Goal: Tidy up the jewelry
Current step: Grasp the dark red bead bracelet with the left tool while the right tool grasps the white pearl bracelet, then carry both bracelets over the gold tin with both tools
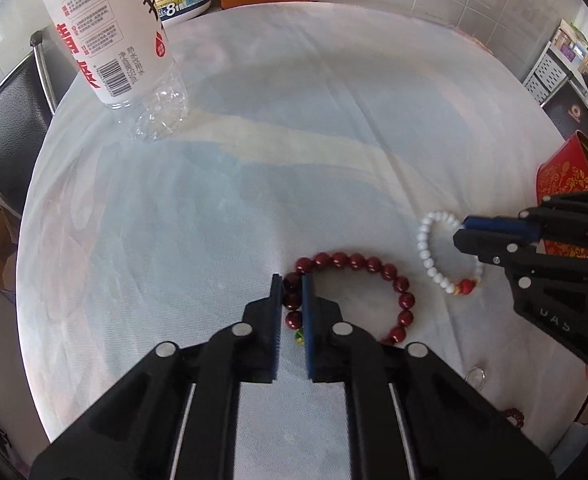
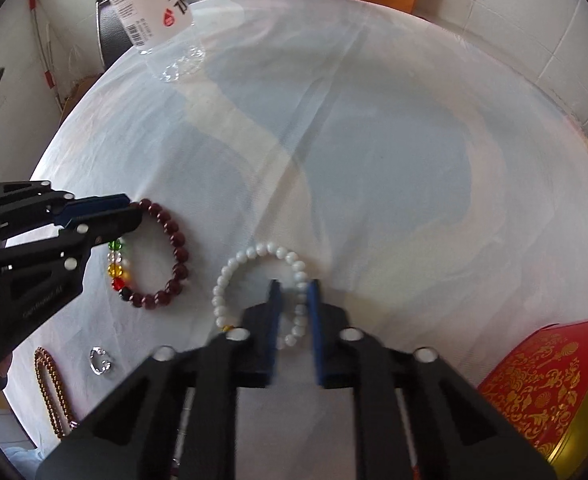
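Cloth-covered table [image 1: 214,200]: left gripper [image 1: 292,280] pinches red bracelet [image 1: 373,266], right gripper [image 2: 294,286] straddles white bracelet [image 2: 230,272], not clamped; next, lift toward red tin [image 2: 553,380].

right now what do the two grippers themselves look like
Both match: the left gripper and the right gripper have black angular plastic bodies with triangular cut-outs, round silver pins at the linkage joints, and two flat jaws lined with blue pads. Pale lettering marks each body's side, too blurred to read. No cables or sleeves show.
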Available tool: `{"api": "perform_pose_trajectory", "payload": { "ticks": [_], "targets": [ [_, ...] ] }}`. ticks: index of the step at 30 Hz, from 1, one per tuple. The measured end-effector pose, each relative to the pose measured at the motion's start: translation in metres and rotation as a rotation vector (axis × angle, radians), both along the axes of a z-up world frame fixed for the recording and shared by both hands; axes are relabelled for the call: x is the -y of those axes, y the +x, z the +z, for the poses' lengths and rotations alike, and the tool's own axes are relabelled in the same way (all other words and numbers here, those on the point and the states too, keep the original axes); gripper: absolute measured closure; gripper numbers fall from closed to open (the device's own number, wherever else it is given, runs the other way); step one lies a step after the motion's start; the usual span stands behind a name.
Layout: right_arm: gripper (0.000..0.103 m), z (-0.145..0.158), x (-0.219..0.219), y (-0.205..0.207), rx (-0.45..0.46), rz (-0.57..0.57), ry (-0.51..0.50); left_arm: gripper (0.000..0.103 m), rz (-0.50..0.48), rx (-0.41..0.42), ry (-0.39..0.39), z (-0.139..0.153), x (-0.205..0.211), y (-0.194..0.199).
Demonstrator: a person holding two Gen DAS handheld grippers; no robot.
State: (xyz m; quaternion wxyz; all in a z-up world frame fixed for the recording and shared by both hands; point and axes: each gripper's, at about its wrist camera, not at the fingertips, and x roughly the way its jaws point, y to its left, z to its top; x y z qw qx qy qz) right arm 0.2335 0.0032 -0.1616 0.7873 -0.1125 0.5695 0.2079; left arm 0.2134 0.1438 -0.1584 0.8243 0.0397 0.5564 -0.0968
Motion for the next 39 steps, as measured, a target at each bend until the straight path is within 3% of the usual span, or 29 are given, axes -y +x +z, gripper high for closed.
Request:
{"api": "perform_pose_trajectory", "payload": {
  "ticks": [4,16,28,39],
  "targets": [
    [0.097,0.014,-0.002,-0.016,0.007,-0.008,0.06,0.093,0.039,-0.032,-0.071,0.01,-0.007,-0.009],
    [0.097,0.098,0.012,-0.069,0.17,0.04,0.196,0.093,0.039,0.112,-0.108,0.09,0.007,-0.072],
    [0.097,0.156,0.113,-0.154,0.297,-0.001,0.247,0.093,-0.007,0.21,-0.141,0.152,0.086,-0.125],
    [0.096,0.175,0.251,-0.207,0.371,-0.148,0.255,0.093,-0.078,0.283,-0.191,0.19,0.186,-0.156]
  ]
}}
